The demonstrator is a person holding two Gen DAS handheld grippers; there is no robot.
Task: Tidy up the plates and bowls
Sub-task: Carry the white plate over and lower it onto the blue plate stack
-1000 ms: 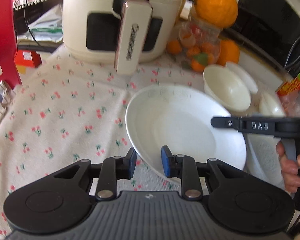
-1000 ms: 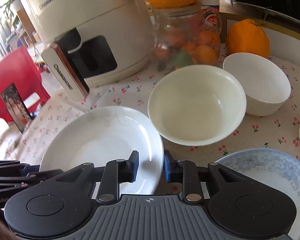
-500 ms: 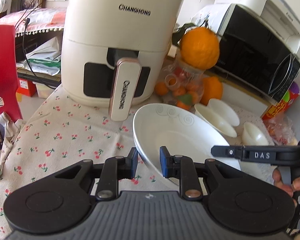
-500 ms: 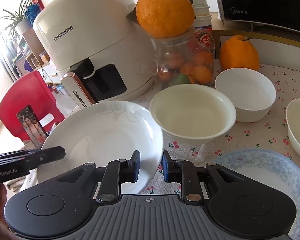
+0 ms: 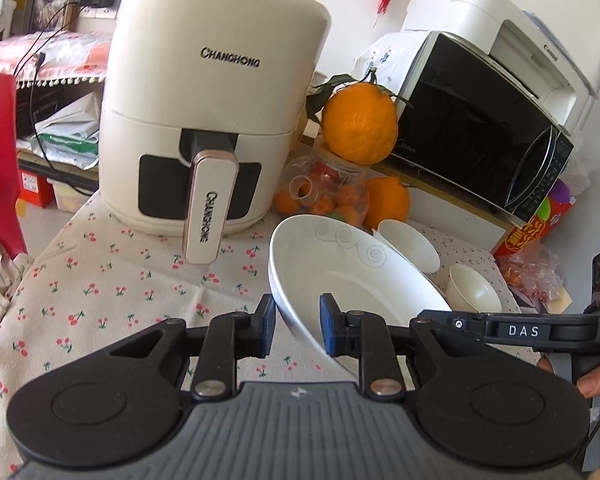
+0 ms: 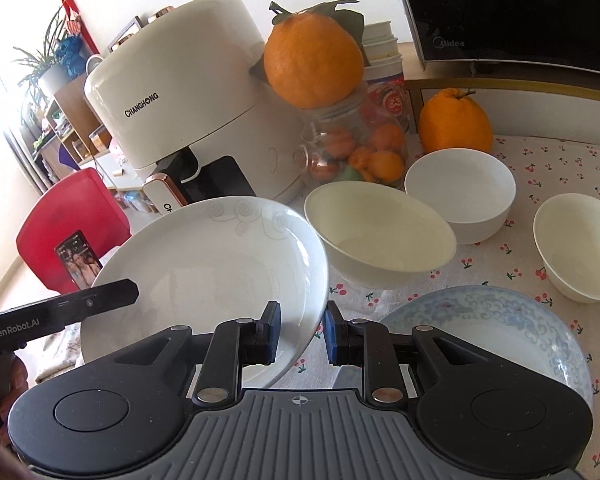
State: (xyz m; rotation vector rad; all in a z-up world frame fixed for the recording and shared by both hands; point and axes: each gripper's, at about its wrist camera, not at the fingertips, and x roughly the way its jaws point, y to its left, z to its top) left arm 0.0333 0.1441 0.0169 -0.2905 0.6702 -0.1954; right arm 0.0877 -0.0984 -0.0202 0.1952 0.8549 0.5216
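Observation:
A white plate [image 5: 352,276] with a faint swirl pattern hangs tilted above the cherry-print tablecloth [image 5: 112,284], held at two opposite rims. My left gripper [image 5: 298,322] is shut on its near-left rim. My right gripper [image 6: 302,330] is shut on the plate [image 6: 204,264] at the opposite rim. The right gripper's finger [image 5: 500,328] shows at the right of the left wrist view, and the left gripper's finger [image 6: 80,308] at the left of the right wrist view. A blue-patterned plate [image 6: 488,332] lies on the table under the right gripper.
A cream bowl [image 6: 380,236], a white bowl [image 6: 460,192] and a smaller bowl [image 6: 580,244] stand behind the plates. An air fryer [image 5: 204,120], a jar of fruit [image 6: 352,148] topped by an orange, and a microwave [image 5: 472,128] line the back. A red chair [image 6: 68,216] stands off the table's left.
The white plate has risen off the tablecloth with both grippers shut on its rims. Both views have tipped up, showing more of the air fryer and microwave.

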